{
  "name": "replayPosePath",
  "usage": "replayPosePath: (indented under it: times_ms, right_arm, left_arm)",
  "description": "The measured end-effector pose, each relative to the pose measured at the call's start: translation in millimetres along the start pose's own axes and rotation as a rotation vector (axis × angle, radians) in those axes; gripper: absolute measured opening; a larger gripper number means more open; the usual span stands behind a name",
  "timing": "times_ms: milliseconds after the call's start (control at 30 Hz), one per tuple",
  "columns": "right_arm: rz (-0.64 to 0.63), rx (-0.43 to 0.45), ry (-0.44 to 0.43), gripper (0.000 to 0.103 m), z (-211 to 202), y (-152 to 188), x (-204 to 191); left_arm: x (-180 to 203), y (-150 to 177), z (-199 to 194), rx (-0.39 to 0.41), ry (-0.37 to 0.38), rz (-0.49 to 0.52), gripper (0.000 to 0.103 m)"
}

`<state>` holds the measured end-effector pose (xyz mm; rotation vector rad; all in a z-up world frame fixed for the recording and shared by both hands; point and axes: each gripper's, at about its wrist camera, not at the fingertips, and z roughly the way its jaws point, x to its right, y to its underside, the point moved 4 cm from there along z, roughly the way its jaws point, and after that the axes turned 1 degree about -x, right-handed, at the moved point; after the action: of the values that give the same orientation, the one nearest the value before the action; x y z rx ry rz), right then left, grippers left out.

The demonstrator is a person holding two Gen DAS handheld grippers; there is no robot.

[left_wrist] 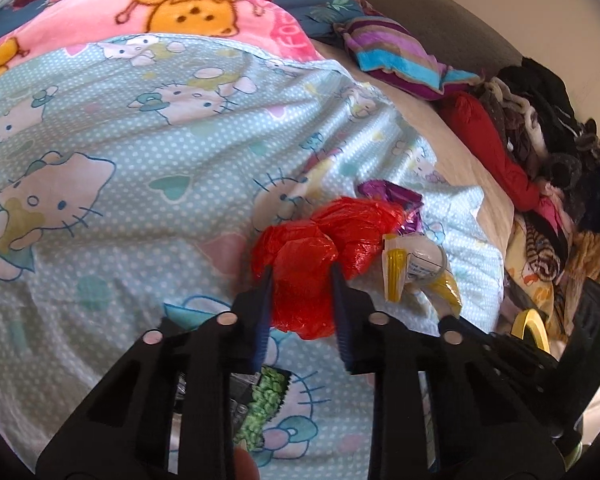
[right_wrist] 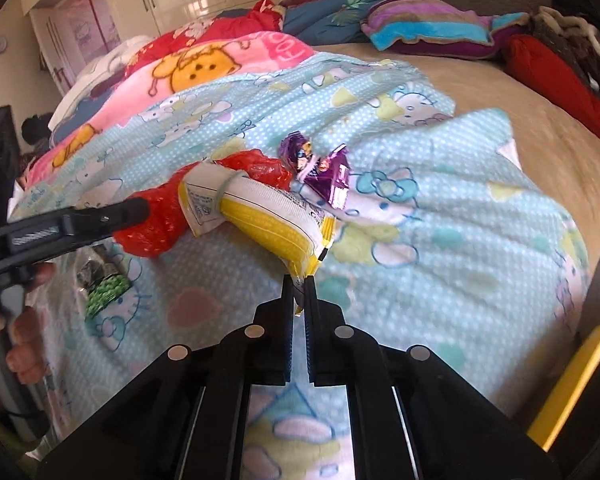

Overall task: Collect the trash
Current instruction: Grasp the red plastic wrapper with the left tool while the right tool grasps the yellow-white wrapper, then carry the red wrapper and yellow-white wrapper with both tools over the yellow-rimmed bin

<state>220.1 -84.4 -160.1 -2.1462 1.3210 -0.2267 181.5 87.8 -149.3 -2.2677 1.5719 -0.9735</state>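
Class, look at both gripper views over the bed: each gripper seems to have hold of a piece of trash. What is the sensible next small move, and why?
Probably lift both grippers straight up together. The left gripper is shut on the red plastic bag and the right gripper pinches only a corner of the yellow packet, which rests against the bag; a slow lift tests that thin grip. The purple wrapper remains on the blanket.

Green packet (left_wrist: 262, 408) half behind tongs
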Motion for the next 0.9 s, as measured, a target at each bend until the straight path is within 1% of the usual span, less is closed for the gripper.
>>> replayPosePath:
  times_ms: [100,300,467,700,900]
  right_arm:
    - [0.018,0.021,0.007,0.005,-15,7,3]
    - [0.068,0.068,-0.009,0.005,-42,13,11]
    - [0.076,0.115,-0.014,0.004,-65,14,13]
    - [0.084,0.167,-0.008,0.004,-91,16,18]
    - [0.111,0.208,0.002,0.004,-112,22,31]
  left_arm:
    - [7,0,-5,0.016,0.005,0.020,0.011]
    - [24,-9,-26,0.079,0.026,0.052,0.010]
    - [40,-15,-43,0.118,0.052,0.073,0.010]
    - [69,-16,-57,0.143,0.088,0.121,0.010]
    - [88,-13,-64,0.152,0.111,0.153,0.010]
